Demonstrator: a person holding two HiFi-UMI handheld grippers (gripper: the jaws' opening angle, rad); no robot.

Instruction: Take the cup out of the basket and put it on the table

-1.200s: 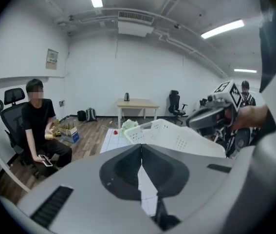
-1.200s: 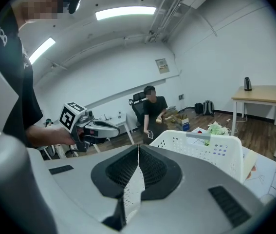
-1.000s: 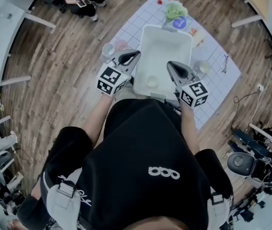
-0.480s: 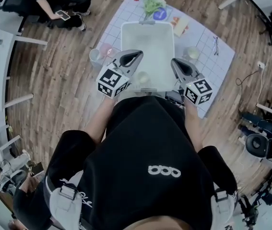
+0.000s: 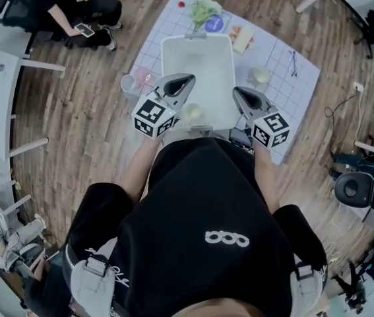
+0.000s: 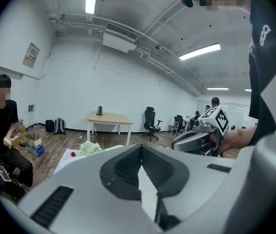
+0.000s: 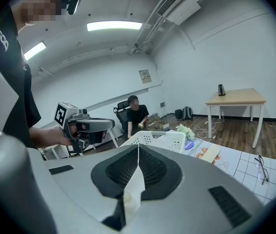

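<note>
- Right, both my claws are sitting closed and empty. The left gripper [image 5: 188,78] is showing its jaws meeting at the tips, and the right gripper [image 5: 237,91] is doing the same, with nothing pinched.
- The cup [image 5: 194,114] is sitting inside the white basket [image 5: 200,58] at its 6 o'clock end, nearest me. My left claw is hovering at the cup's 11 o'clock and my right at its 2 o'clock, neither touching it.
- Risk: going in with shut jaws, I'm likely shoving the cup along the basket floor rather than gripping it.
- Risk: the cup is sitting close to the near wall, so my tips may be catching the rim and dragging the basket across the gridded mat [image 5: 292,91].
- Risk: the cup is looking thin-walled to me, so squeezing hard may be crushing it or popping it out.
- Risk: other cups are crowding the mat, a clear cup [image 5: 128,83] at the basket's 9 o'clock and another cup [image 5: 260,76] at 3 o'clock. A careless set-down may be knocking one.
- Writing: I'm finding only a white looped logo [image 5: 226,238] on my black shirt, with no letters in it.
- The marker cube [image 5: 154,116] is carrying square patterns only.
- The wall poster [image 6: 30,55] and the blue disc [image 5: 214,24] are showing too small to read.
</note>
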